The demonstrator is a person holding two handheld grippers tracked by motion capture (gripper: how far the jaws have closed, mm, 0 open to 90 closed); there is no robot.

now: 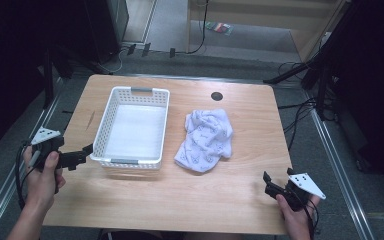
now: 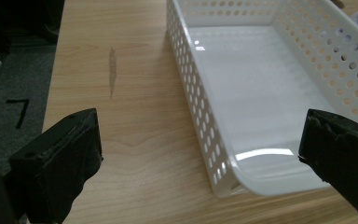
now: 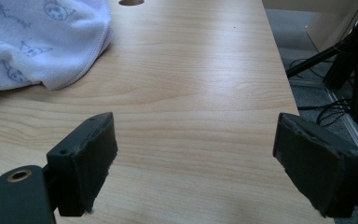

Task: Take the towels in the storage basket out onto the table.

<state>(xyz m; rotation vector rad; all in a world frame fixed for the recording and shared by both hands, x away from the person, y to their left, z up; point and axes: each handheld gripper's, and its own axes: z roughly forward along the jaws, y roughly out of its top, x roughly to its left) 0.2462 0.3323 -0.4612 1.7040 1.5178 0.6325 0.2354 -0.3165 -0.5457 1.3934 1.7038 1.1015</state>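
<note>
White basket (image 2: 261, 84) cut off at frame top, towel (image 3: 32, 42) partly.

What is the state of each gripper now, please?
Left gripper: open, holding nothing, near the white basket.
Right gripper: open, holding nothing, above the table, apart from the towel.

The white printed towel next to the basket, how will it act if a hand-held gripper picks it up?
The towel lies crumpled in soft folds, so it will probably hang limp and unfold when lifted. It looks thin and is likely light. Pushed along the wooden table, it would more likely bunch up than slide whole, and it won't roll.
</note>
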